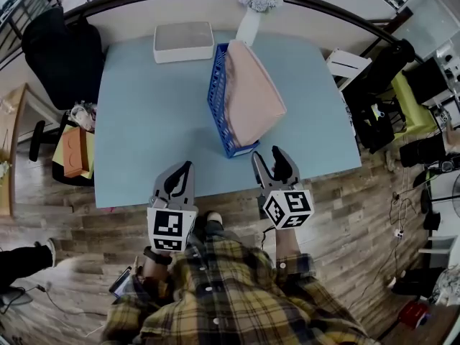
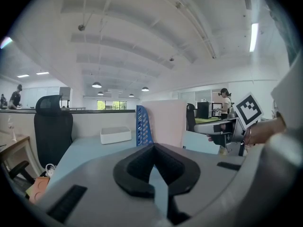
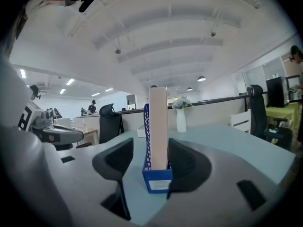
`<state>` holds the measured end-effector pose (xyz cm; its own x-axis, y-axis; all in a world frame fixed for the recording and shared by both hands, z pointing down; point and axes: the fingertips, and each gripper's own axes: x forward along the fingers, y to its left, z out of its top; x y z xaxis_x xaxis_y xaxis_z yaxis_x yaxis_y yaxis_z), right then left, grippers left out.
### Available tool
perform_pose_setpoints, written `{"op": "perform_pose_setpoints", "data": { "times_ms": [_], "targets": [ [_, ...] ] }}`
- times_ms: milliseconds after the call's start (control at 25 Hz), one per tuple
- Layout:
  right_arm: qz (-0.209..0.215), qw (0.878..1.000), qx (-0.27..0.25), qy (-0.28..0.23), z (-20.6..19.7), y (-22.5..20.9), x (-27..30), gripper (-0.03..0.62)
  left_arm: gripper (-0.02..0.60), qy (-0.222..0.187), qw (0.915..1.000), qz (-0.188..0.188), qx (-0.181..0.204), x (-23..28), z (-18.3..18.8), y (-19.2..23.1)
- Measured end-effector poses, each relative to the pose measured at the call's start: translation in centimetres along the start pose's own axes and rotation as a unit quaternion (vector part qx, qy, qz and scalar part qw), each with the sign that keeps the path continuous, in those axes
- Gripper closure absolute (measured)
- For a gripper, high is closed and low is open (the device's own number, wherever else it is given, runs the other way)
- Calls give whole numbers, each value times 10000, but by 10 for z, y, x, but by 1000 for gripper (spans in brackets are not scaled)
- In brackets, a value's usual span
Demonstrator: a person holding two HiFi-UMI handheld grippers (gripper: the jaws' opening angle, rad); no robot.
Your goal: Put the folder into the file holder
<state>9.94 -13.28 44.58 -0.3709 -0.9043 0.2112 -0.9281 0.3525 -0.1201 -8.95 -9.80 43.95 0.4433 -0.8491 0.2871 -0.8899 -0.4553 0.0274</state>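
The pale pink folder stands upright inside the blue file holder near the middle of the light blue table. Both grippers hover at the table's near edge, apart from the holder. My left gripper is shut with nothing in it. In the left gripper view the holder and folder rise beyond my left gripper's closed jaws. My right gripper is open and empty. In the right gripper view my right gripper frames the holder's front end and the folder's edge.
A white box lies at the table's far side, left of a white vase with flowers. A black office chair stands at the far left and a white chair at the right. Wooden floor surrounds the table.
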Motion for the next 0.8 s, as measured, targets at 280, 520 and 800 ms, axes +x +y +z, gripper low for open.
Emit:
{"op": "perform_pose_setpoints", "data": {
  "times_ms": [280, 520, 800],
  "targets": [
    [238, 9995, -23, 228, -10, 9, -17, 359, 589, 24, 10000, -58, -30, -4, -3, -7],
    [376, 9986, 15, 373, -19, 14, -28, 373, 591, 61, 9999, -143, -28, -5, -7, -14],
    [454, 9983, -78, 360, -18, 20, -40, 461, 590, 94, 9998, -166, -91, -7, -10, -15]
  ]
}}
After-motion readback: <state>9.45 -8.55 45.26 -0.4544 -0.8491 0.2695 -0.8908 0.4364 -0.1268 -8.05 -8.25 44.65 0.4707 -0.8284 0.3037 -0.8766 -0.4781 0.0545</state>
